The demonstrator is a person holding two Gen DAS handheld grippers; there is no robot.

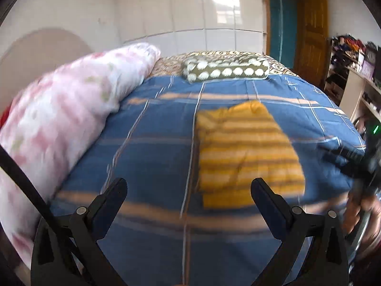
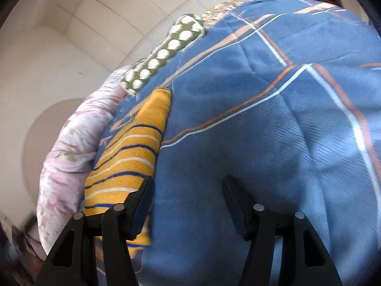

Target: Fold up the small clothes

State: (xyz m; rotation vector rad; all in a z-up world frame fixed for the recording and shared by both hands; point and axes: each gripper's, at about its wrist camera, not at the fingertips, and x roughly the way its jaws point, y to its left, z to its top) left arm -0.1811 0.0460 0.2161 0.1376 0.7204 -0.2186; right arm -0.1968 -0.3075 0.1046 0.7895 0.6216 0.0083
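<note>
Two grippers are working over a bed, and both are standing with their jaws spread wide and gripping nothing. Through the left wrist camera, the left gripper is hovering above the blue plaid bedspread, with the folded yellow striped garment lying flat on the bedspread ahead and a little to the right of its fingers. Much of this view is blurring, so the garment's finer detail is hard to make out. A pink floral quilt is lying bunched along the left side of the bed, and a green pillow with white dots is sitting at the far end near the tiled wall. At the right edge, the right gripper is showing as a dark blur. Through the right wrist camera, the right gripper is sitting low and close to the bedspread, its view tilting. Its left finger is lying against the near edge of the garment, while the right finger is over bare bedspread. The quilt and pillow are lying beyond the garment.
</note>
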